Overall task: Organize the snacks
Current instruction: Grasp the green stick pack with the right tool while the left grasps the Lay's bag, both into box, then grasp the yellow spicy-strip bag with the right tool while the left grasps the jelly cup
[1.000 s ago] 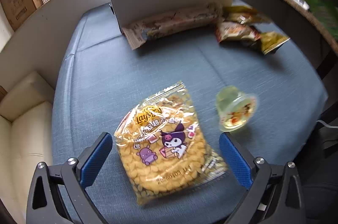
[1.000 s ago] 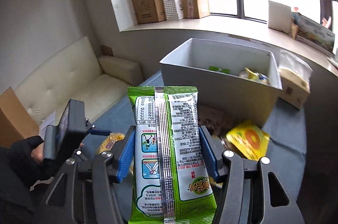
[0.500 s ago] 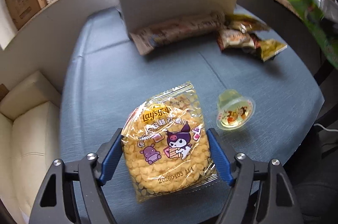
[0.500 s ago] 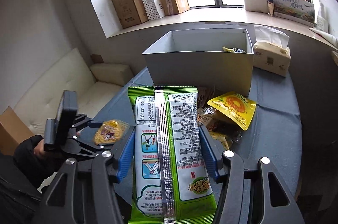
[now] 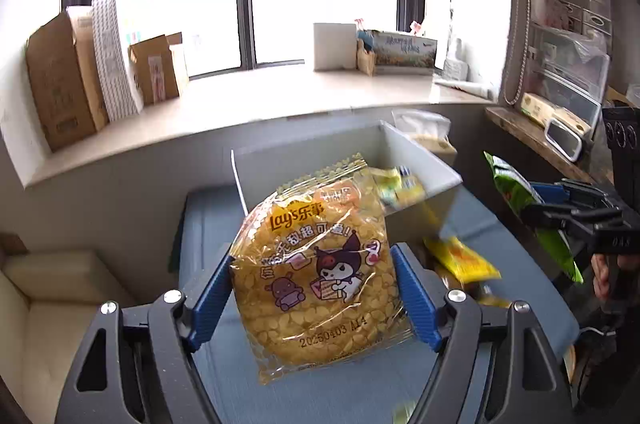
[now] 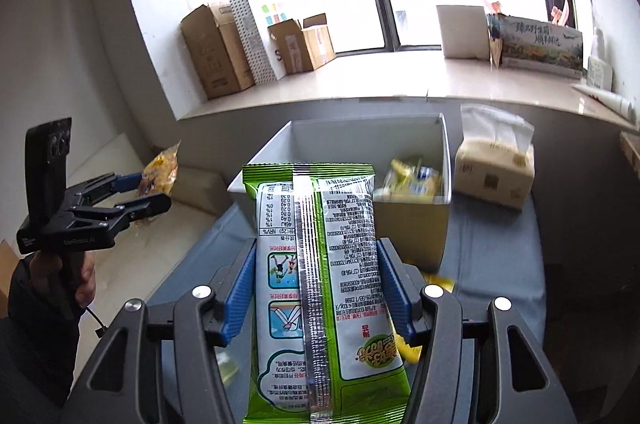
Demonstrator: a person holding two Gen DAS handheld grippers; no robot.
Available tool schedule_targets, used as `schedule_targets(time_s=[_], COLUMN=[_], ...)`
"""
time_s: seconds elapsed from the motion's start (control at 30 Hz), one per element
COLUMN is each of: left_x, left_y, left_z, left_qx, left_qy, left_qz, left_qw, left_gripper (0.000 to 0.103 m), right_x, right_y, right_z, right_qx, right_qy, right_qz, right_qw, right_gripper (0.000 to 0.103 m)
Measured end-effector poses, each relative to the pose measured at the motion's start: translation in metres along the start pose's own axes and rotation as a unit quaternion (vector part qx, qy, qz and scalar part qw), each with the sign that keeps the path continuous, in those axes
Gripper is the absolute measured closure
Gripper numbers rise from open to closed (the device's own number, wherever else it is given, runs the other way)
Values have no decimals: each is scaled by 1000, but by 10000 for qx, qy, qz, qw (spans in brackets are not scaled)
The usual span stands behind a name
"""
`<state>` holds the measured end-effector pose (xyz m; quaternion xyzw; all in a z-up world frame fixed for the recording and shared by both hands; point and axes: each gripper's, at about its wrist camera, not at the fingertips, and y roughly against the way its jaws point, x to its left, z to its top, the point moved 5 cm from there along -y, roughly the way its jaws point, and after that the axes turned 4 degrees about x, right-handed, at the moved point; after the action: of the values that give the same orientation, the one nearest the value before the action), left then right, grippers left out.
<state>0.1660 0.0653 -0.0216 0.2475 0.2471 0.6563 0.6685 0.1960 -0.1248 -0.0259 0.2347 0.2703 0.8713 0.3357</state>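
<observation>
L gripper: I've got the blue pads pressed on both sides of the yellow Lay's bag, lifted clear of the blue table, centre of the L wrist frame. White bin sits just behind it, upper mid, w/ yellow packets inside. More yellow packs on the table below the bin, mid-right. Far right of that frame, R gripper clamped on the green snack pack; in its own cam the pack stands upright, bin behind. Tissue box right of bin.
</observation>
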Motion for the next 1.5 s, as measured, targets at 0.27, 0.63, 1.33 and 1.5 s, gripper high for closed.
schedule_targets(time_s=[0.27,0.63,1.33,1.5], left_x=[7,33,11,-8], left_y=[-96,-170,-43,-4], left_z=[75,77,14,-38], left_qx=[271,652,-36,-111], left_qy=[237,632,505,659], left_qz=[83,267,-110,-411], left_qw=[9993,9955,9987,9969], left_gripper=[22,0,0,0], right_x=[-40,-66,-78,-72], right_y=[-73,-154,-41,-26], right_z=[78,83,34,-32], right_qx=[205,795,189,502], right_qy=[-181,-526,-1074,-1362], right_qz=[-265,-314,-191,-606], right_qw=[9993,9949,9939,9875], right_gripper=[41,9,0,0])
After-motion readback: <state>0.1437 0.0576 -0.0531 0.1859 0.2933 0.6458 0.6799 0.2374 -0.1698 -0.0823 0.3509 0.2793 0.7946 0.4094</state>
